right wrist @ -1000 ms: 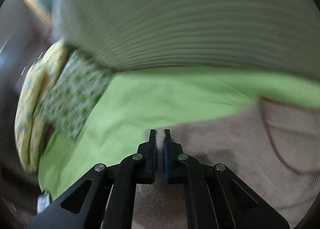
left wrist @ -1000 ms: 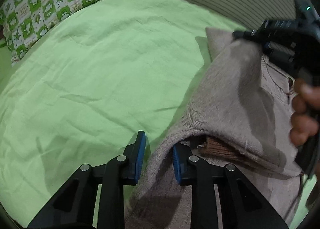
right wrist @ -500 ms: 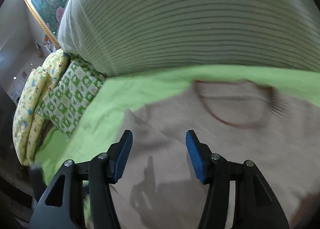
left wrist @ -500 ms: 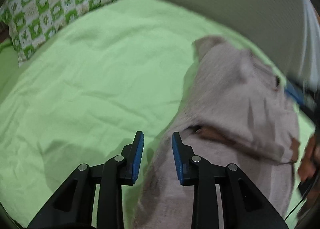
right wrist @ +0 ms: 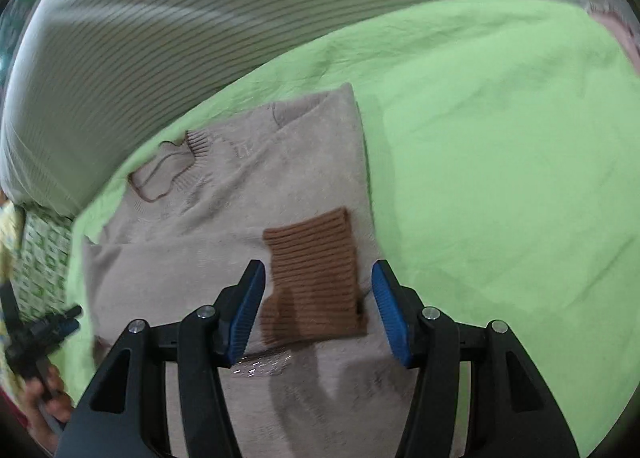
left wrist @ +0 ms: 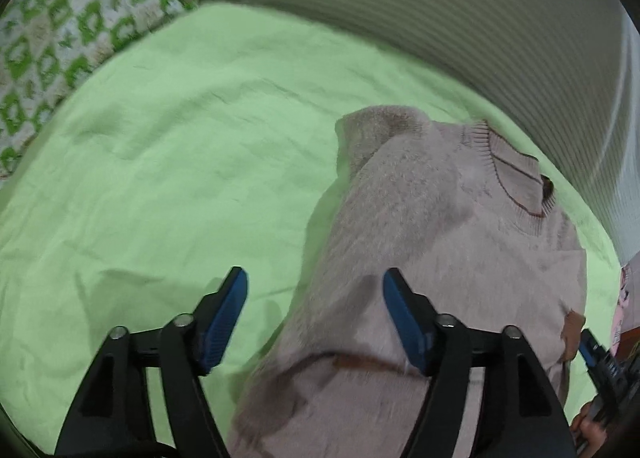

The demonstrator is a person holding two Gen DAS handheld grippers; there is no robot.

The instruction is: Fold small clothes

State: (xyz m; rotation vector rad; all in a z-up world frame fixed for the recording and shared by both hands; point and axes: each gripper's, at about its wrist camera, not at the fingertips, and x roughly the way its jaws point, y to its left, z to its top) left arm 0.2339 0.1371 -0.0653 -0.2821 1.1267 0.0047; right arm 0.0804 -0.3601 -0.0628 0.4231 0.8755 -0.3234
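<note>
A small beige knit sweater lies on the green bedsheet, its sleeves folded in over the body. Its ribbed collar points to the striped pillow. In the right wrist view the sweater shows a brown ribbed cuff lying on top. My left gripper is open and empty, hovering over the sweater's left edge. My right gripper is open and empty, its jaws astride the brown cuff, above it. Each gripper shows at the edge of the other's view.
A large striped pillow runs along the far side of the bed. A green-and-white checked pillow lies at the far left. The green sheet stretches wide to the right of the sweater. A pink item peeks in at the right edge.
My right gripper let go of the sweater's fabric and opened, then drew back over the brown cuff. My left gripper opened wider and pulled back. The folded sleeve now lies flat.
</note>
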